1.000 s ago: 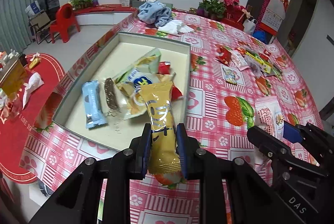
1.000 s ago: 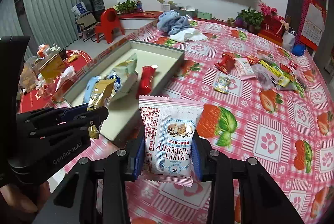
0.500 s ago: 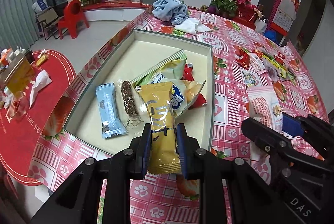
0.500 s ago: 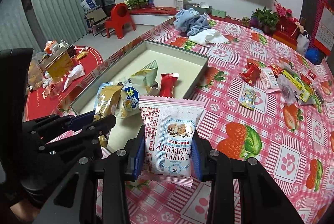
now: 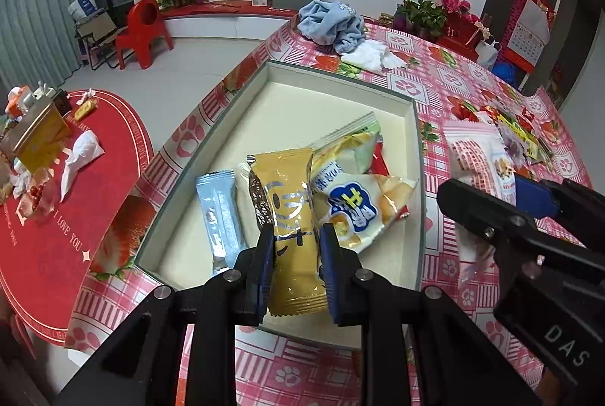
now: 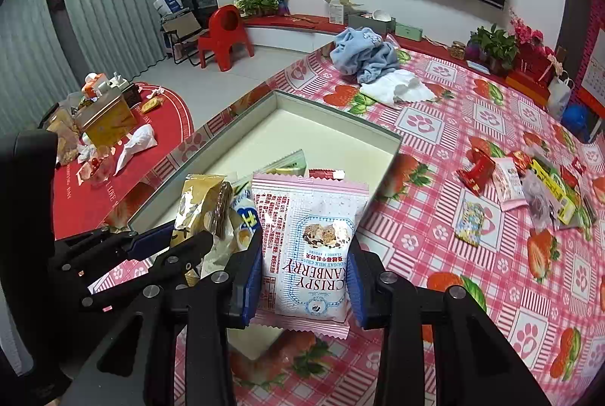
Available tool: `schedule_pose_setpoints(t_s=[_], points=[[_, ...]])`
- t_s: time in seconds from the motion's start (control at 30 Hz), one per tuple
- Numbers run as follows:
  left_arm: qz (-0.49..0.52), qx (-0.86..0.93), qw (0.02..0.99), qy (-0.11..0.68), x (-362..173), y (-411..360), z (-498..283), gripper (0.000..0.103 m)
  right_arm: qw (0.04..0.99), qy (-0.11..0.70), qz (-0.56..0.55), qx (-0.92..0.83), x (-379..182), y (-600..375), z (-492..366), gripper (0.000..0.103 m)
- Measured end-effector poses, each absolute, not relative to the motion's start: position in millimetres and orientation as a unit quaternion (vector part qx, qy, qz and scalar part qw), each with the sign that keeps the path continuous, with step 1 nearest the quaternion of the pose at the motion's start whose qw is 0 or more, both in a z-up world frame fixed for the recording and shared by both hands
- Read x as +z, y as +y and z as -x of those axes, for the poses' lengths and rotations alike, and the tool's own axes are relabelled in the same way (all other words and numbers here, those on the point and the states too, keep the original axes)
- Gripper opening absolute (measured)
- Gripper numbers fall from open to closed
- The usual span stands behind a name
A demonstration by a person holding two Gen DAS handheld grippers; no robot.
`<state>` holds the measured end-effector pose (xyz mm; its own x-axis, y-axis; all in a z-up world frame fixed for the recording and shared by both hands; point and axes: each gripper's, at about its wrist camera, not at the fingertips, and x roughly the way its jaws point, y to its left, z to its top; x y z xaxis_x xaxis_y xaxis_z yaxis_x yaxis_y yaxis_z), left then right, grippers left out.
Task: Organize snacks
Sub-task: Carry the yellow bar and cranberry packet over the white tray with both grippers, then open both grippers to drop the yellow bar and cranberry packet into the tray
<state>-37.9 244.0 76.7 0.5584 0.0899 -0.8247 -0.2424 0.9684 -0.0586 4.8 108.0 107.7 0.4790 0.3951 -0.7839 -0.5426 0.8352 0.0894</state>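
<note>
From my left wrist camera, the left gripper (image 5: 297, 254) pinches a yellow snack packet (image 5: 293, 217) between its blue pads, the packet standing up over the near end of the shallow box (image 5: 414, 126); its lower crimped edge hangs below the pads and covers part of the box's near wall. Behind it, at twelve to one o'clock, a white and blue packet (image 5: 353, 205) lies on a heap whose lower wrappers I can't sort out; a red packet (image 5: 378, 156) shows only as a sliver. A light blue bar (image 5: 219, 213) lies at ten o'clock, and a dark brown bar (image 5: 259, 202) beside it is half hidden by the yellow one. At three o'clock the right gripper (image 5: 503, 186) enters, its body cut off by the frame, holding a pink and white packet (image 5: 476, 156) seen edge-on. From my right wrist camera, that right gripper (image 6: 304, 277) is clamped on the pink and white packet (image 6: 310, 236), printed upside down with "CRISPY" legible, hanging over the box's (image 6: 340, 118) near right corner and blocking most of the contents. At nine o'clock the left gripper (image 6: 177, 243) shows with the yellow packet (image 6: 196, 202), its fingertips lost against the packet. Loose snacks (image 6: 529, 179) lie on the checked tablecloth (image 6: 435, 217) at two o'clock, too small to read.
</note>
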Motion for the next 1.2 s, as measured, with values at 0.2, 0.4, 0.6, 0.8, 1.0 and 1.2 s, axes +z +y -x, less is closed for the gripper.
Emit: schedule_pose_setpoints(t_s=[0.2, 0.4, 0.6, 0.8, 1.0, 1.2], points=[[0.095, 0.105, 0.877, 0.459, 76.8, 262.7, 32.1, 0.026, 0.853, 0.433, 0.092, 0.276, 104.6, 121.7, -16.6, 0.039], [0.103, 0.111, 0.877, 0.456, 79.7, 276.8, 21.4, 0.026, 0.849, 0.446, 0.080, 0.270, 98.8, 124.2, -35.8, 0.039], [0.105, 0.106, 0.875, 0.460, 79.2, 280.0, 5.3, 0.026, 0.847, 0.452, 0.076, 0.269, 98.2, 130.6, -47.4, 0.039], [0.107, 0.098, 0.870, 0.471, 76.9, 283.1, -12.1, 0.026, 0.848, 0.448, 0.081, 0.273, 106.0, 145.0, -60.3, 0.039], [0.118, 0.102, 0.862, 0.483, 71.5, 295.9, -30.6, 0.026, 0.842, 0.459, 0.076, 0.274, 108.7, 160.8, -85.3, 0.039], [0.122, 0.102, 0.859, 0.487, 68.5, 302.7, -37.0, 0.026, 0.838, 0.465, 0.082, 0.272, 106.5, 177.0, -100.4, 0.039]])
